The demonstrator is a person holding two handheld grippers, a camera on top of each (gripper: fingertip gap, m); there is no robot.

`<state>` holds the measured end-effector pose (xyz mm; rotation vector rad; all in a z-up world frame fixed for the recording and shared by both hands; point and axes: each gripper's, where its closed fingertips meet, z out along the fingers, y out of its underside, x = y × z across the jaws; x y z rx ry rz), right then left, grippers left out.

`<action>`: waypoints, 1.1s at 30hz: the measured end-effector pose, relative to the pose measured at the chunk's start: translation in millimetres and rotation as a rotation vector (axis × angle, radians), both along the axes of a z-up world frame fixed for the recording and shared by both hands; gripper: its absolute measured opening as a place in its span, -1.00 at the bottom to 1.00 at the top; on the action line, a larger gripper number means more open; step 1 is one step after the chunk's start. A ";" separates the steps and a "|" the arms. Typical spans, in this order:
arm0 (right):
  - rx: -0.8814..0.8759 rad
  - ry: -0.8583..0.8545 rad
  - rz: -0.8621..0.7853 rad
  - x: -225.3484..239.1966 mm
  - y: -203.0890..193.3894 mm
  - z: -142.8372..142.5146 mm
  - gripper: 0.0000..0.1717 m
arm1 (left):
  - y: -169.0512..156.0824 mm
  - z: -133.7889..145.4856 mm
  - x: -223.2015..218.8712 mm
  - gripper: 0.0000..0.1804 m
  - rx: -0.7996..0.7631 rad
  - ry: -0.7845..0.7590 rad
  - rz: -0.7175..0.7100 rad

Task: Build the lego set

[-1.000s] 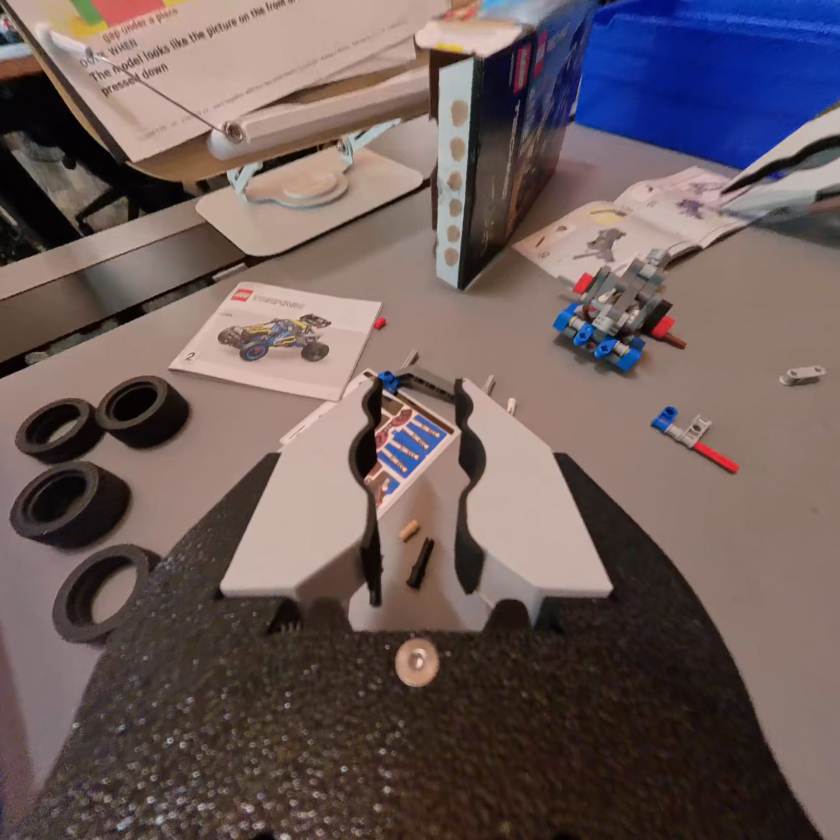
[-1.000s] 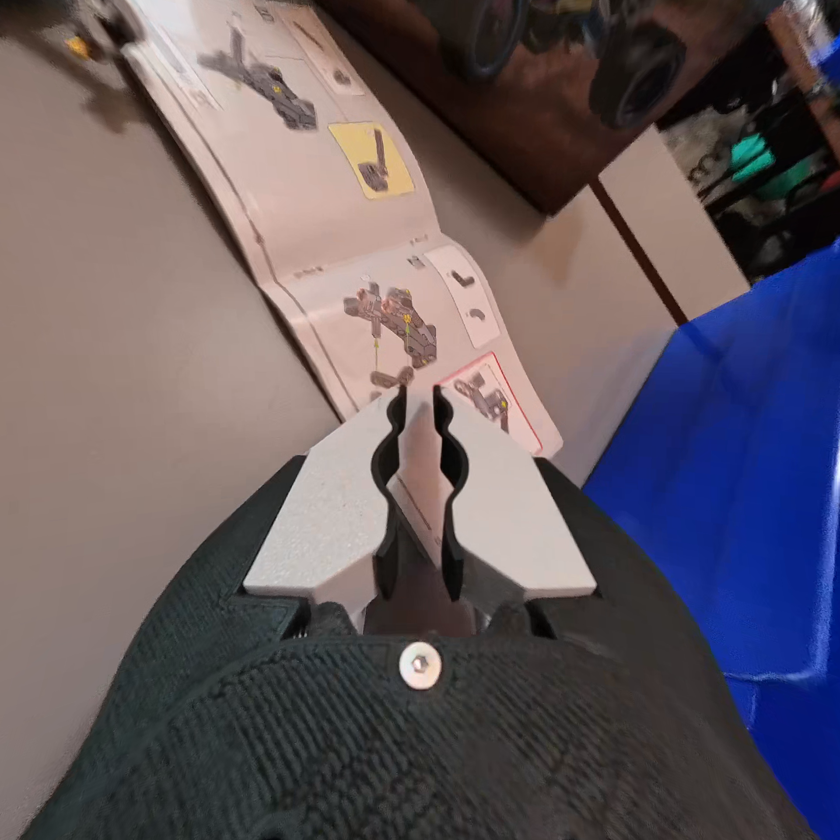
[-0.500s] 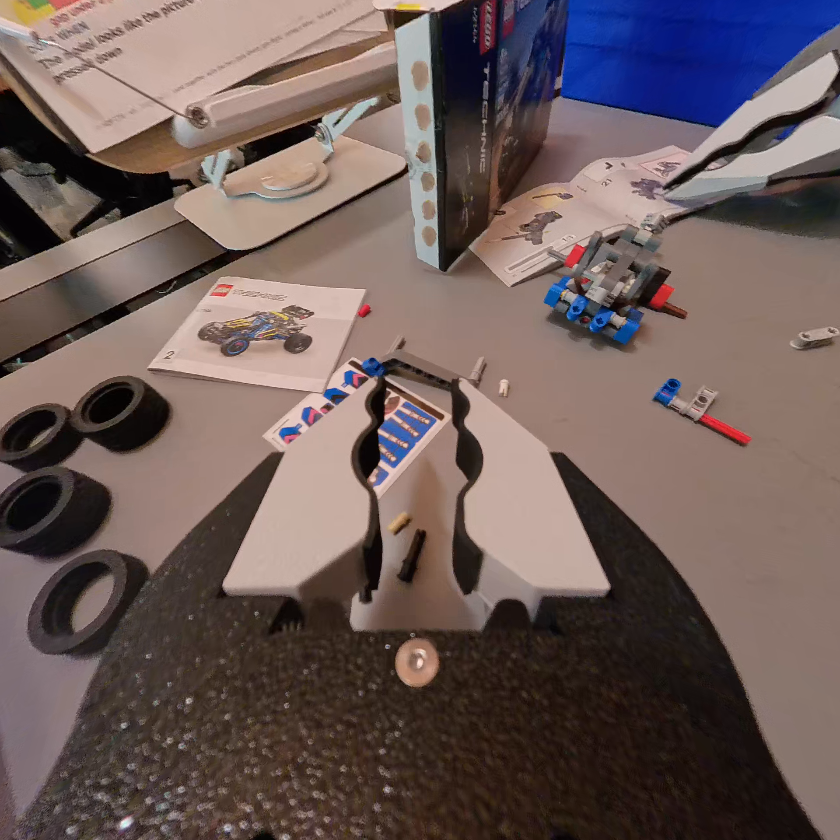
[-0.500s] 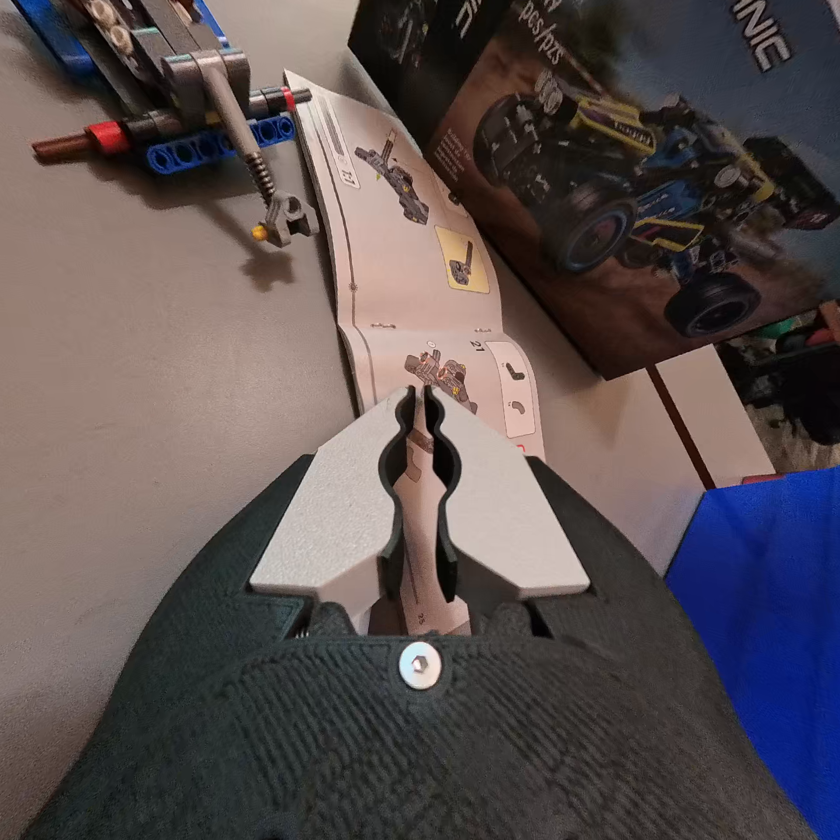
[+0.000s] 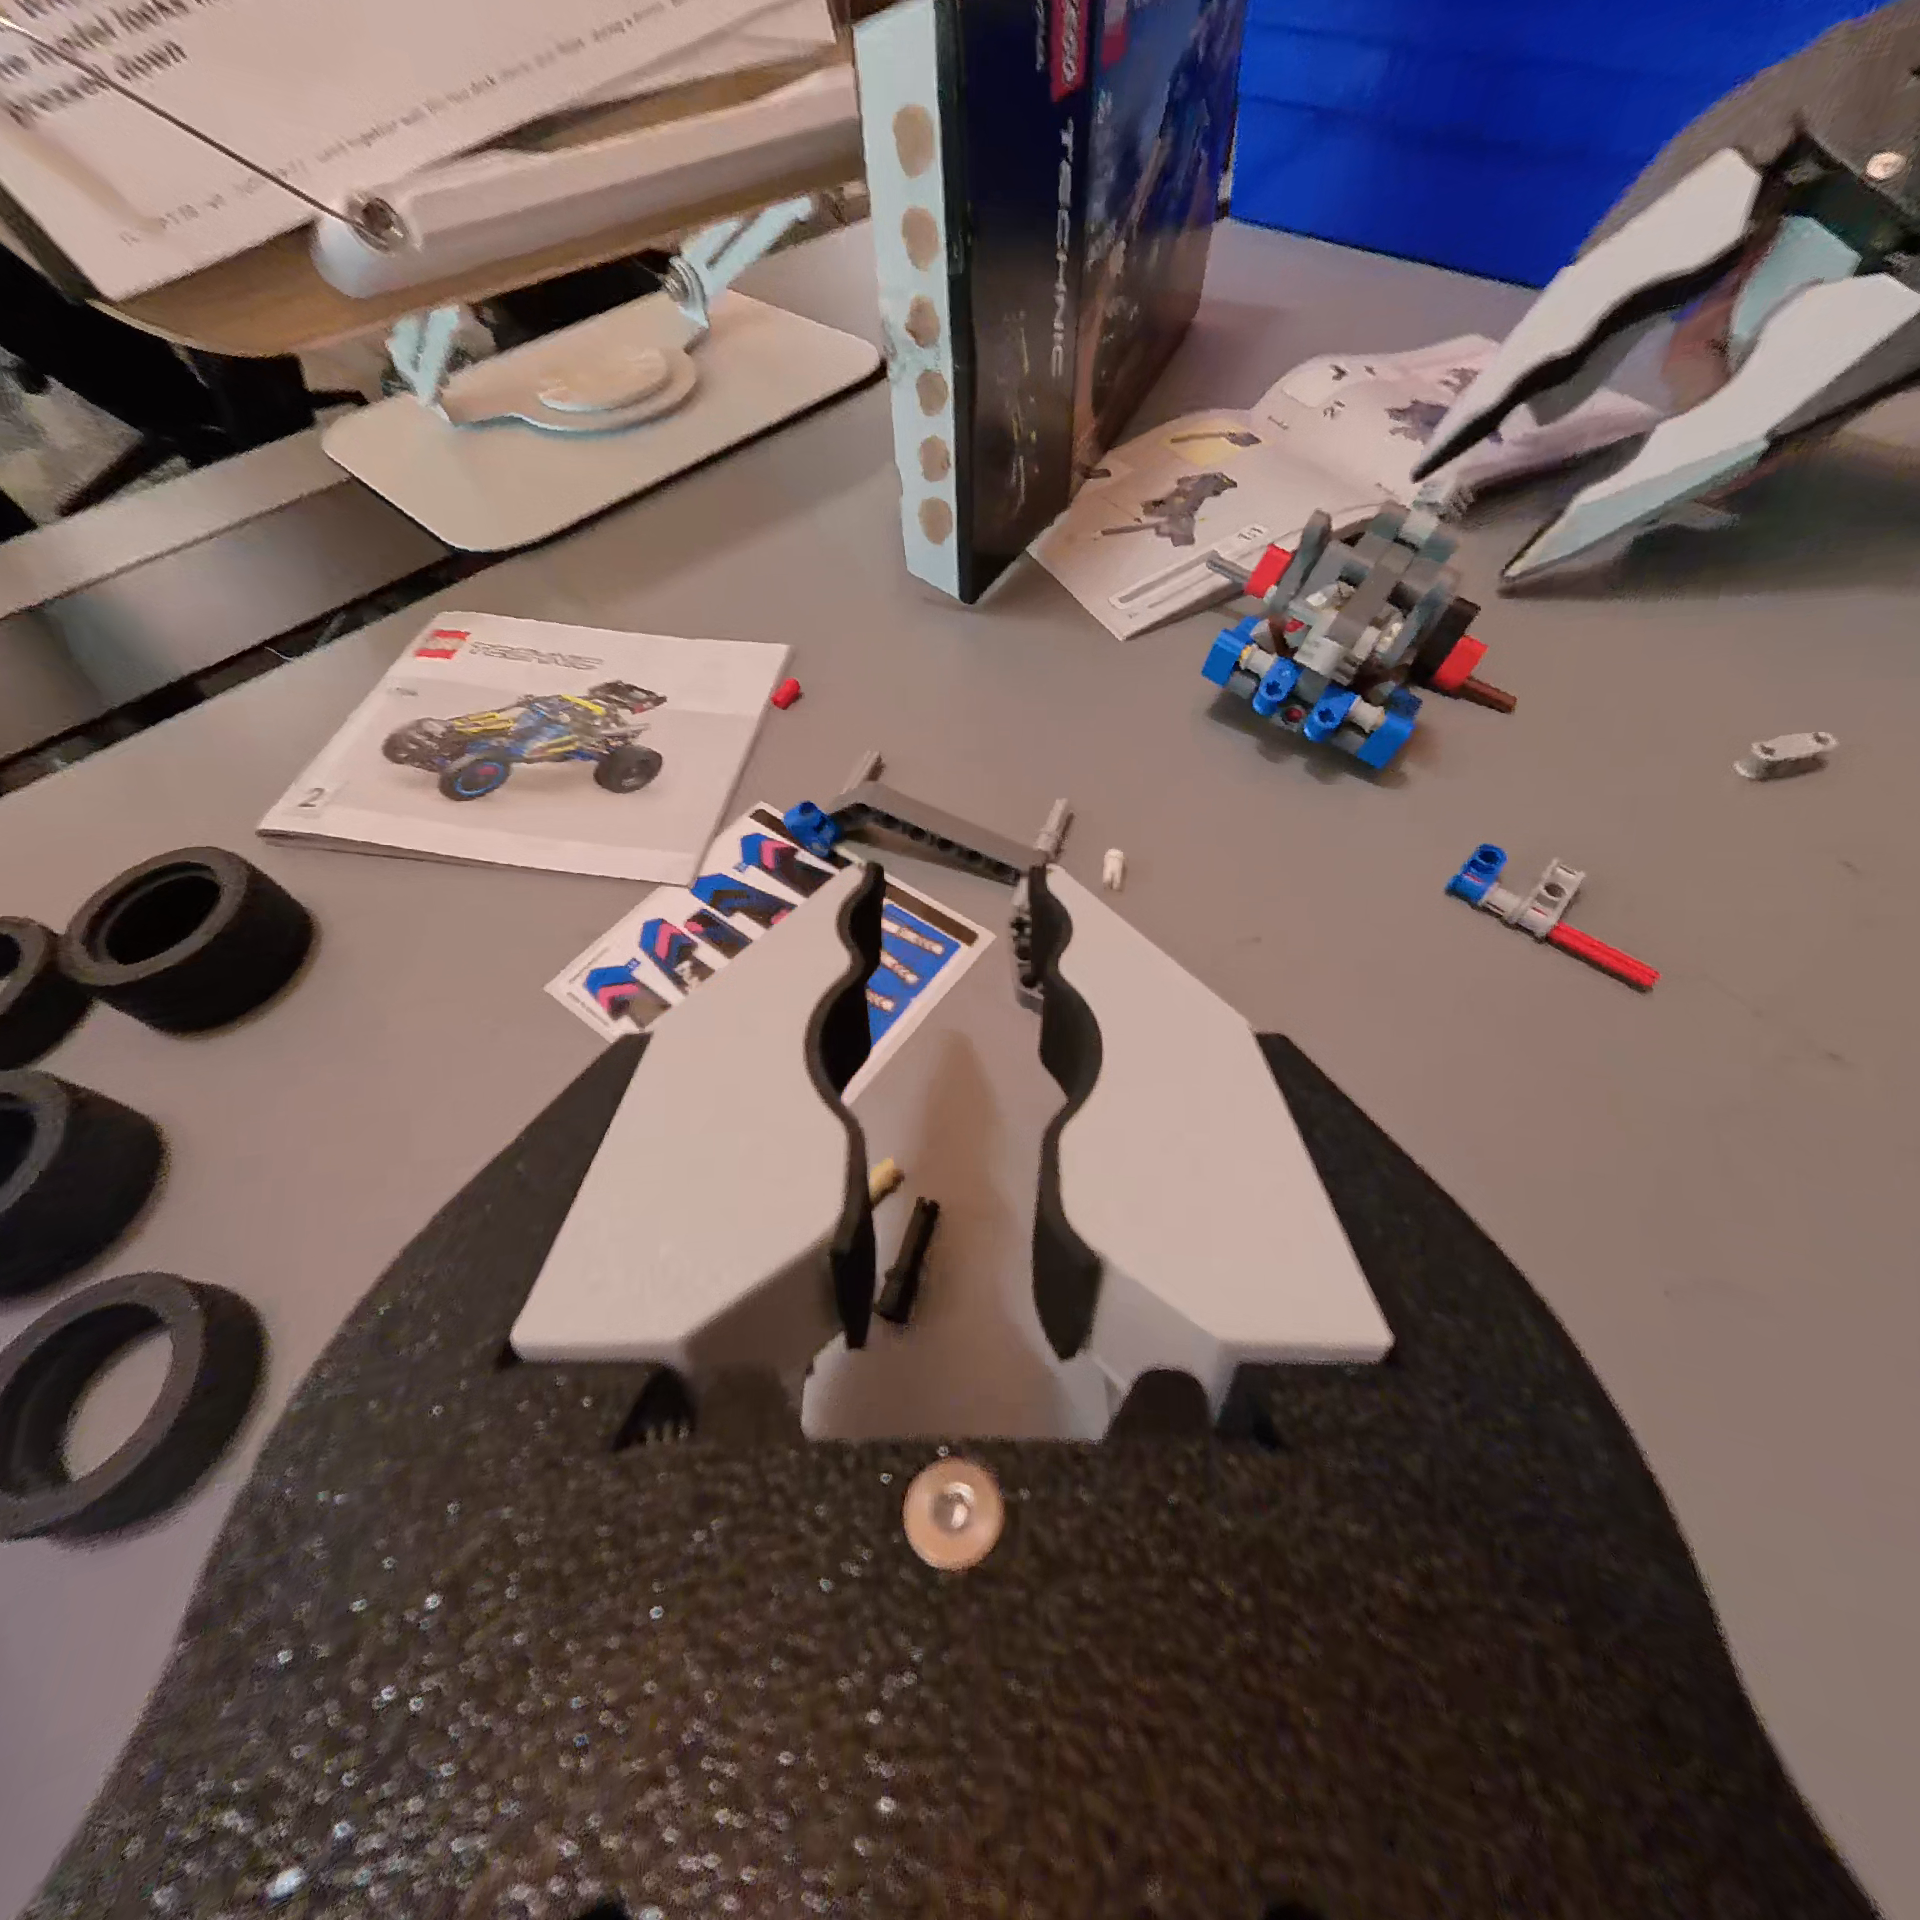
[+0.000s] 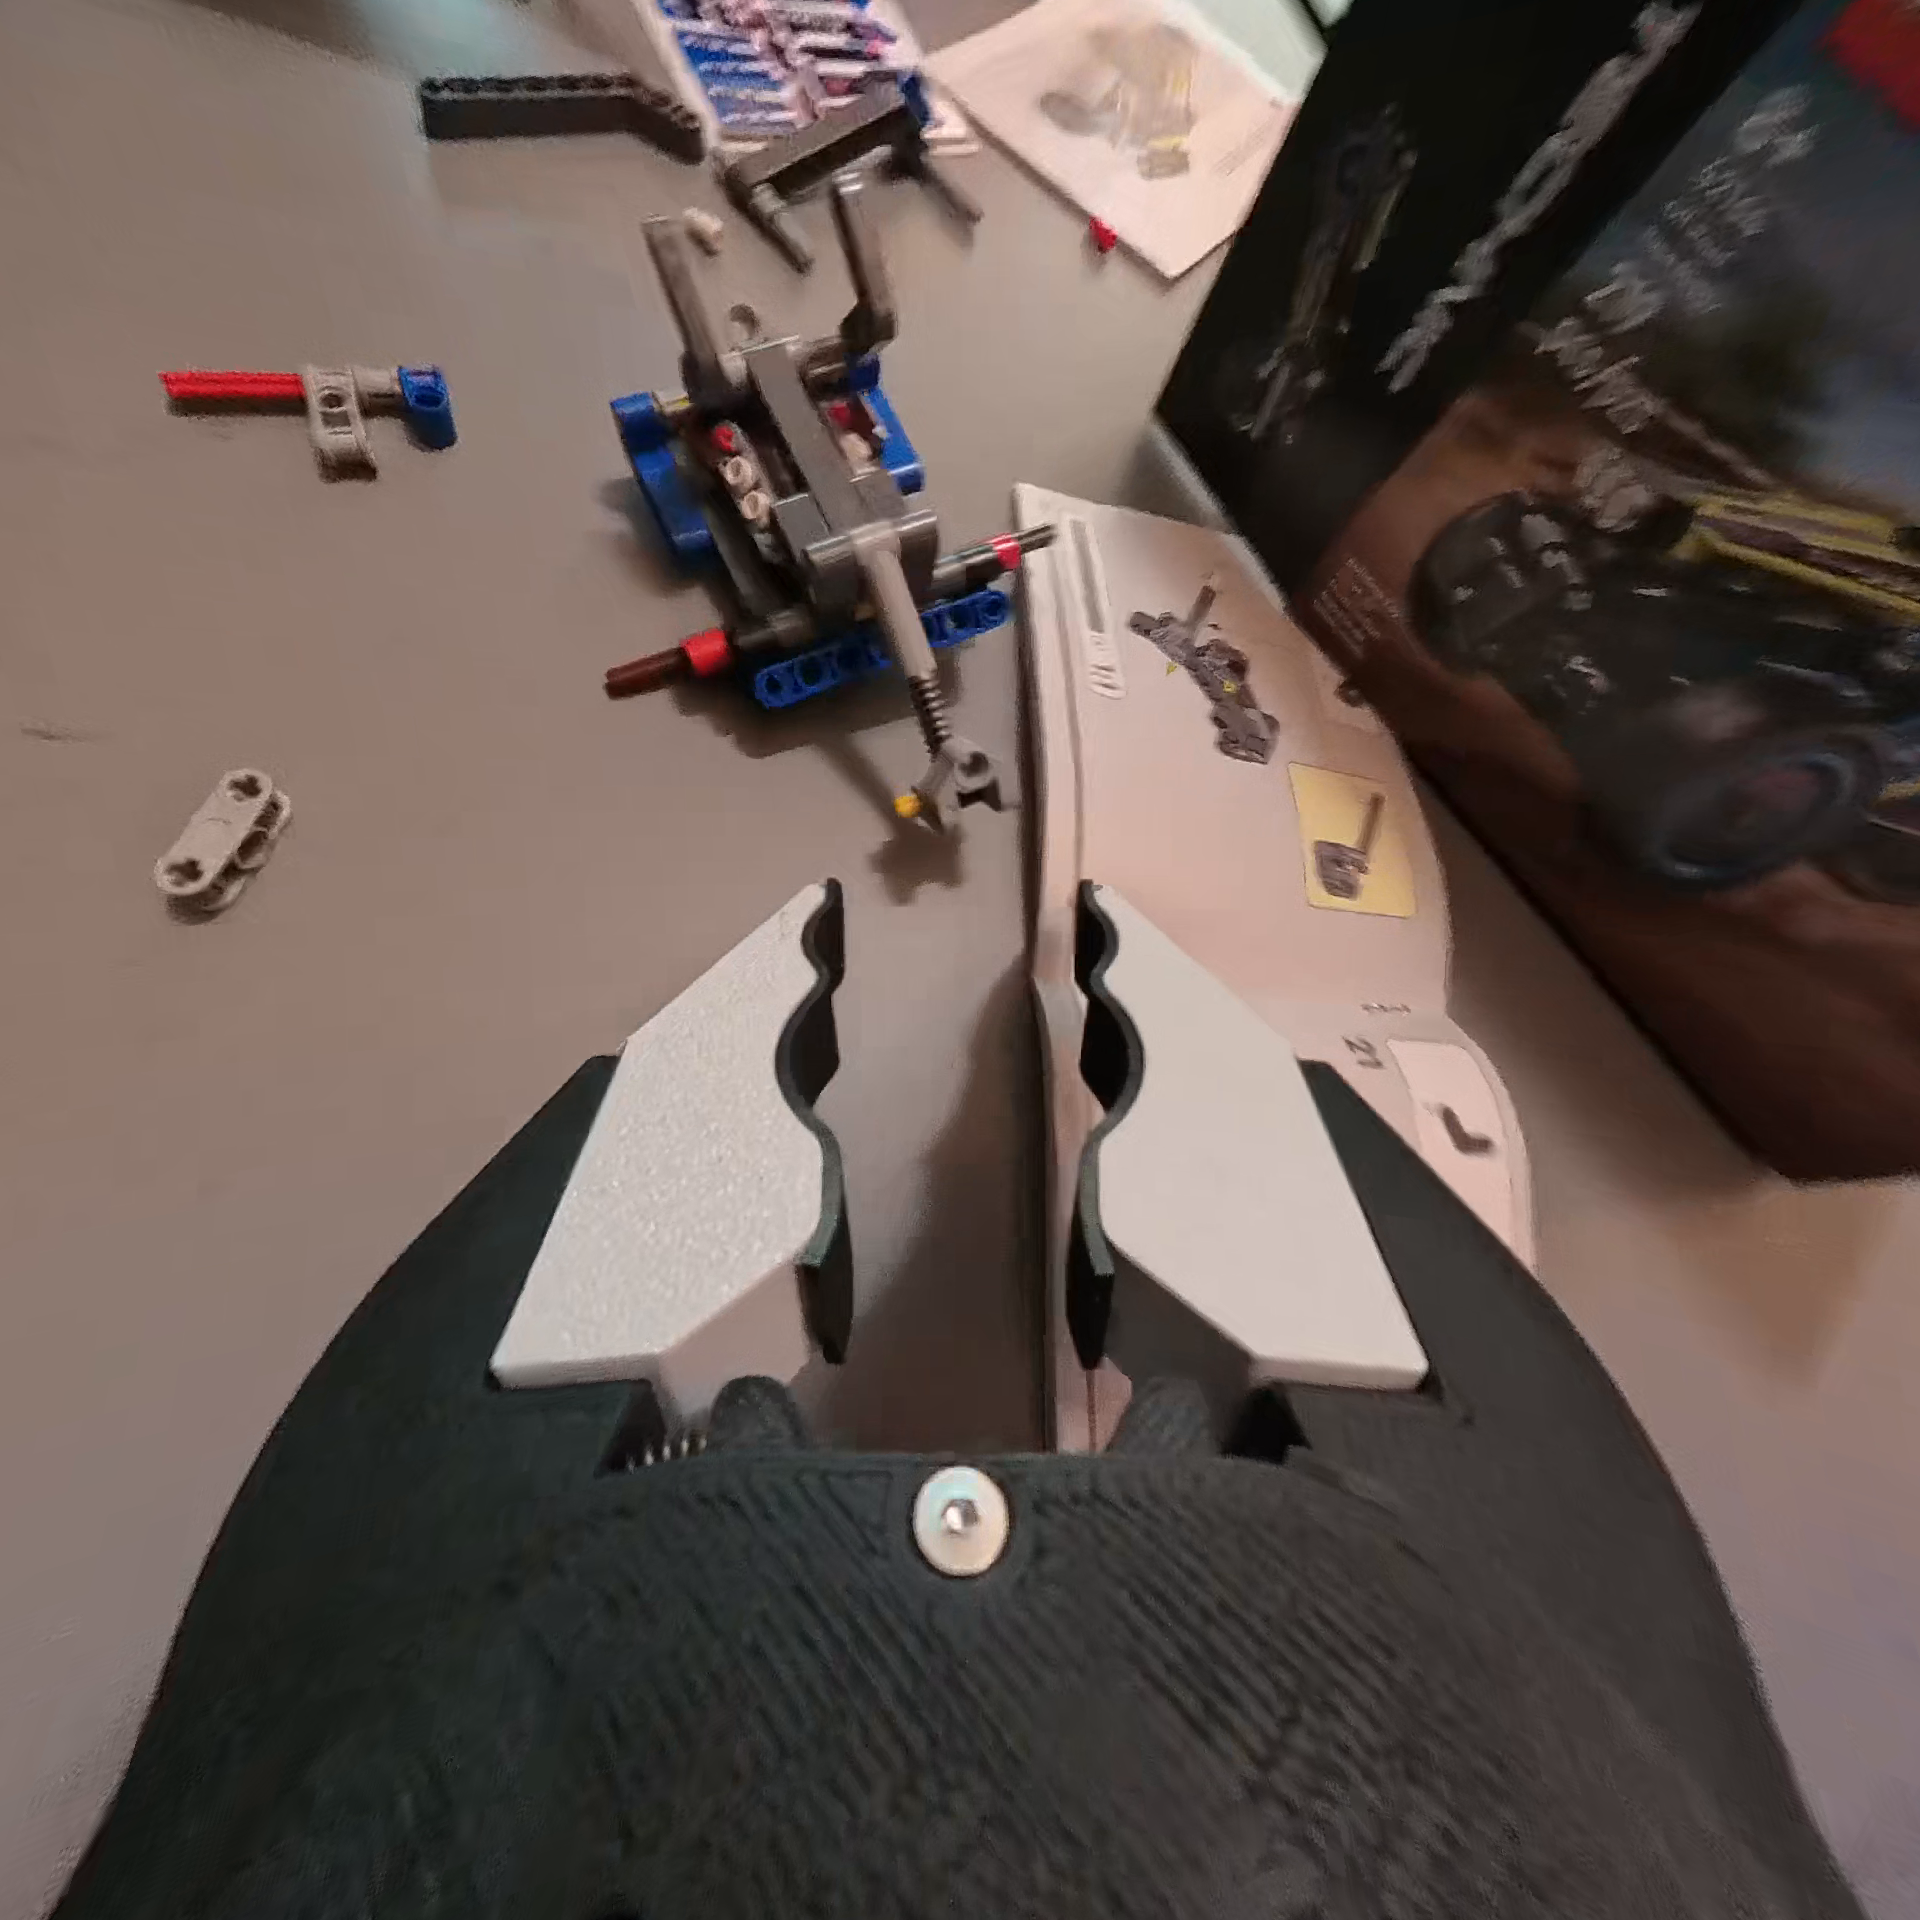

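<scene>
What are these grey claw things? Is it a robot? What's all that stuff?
No robot: a person holds a two-finger grabber in each hand, each with a camera looking along its fingers. One picture comes from the left grabber, one from the right grabber. On the grey table are black rubber tyres, a closed paper booklet, a colourful sticker sheet, a dark cardboard toy box and a half-built blue and grey brick model. Both grabbers are open, holding nothing: the left hovers by a dark grey plastic beam, the right over an open instruction booklet.
</scene>
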<state>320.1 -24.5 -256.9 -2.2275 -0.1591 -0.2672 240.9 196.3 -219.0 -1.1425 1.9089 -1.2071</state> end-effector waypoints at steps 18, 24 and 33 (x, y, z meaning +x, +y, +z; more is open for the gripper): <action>-0.139 -0.406 0.230 -18.4 55.0 72.0 -0.87 | -122.6 56.6 13.4 -0.74 0.027 -0.021 -0.333; -0.041 -0.306 0.246 -32.5 75.6 65.5 -0.81 | -129.7 36.9 44.5 -0.72 0.166 0.038 -0.370; 0.080 -0.091 -0.129 21.1 20.7 80.6 -0.77 | -109.5 26.0 36.4 -0.72 0.115 0.088 -0.335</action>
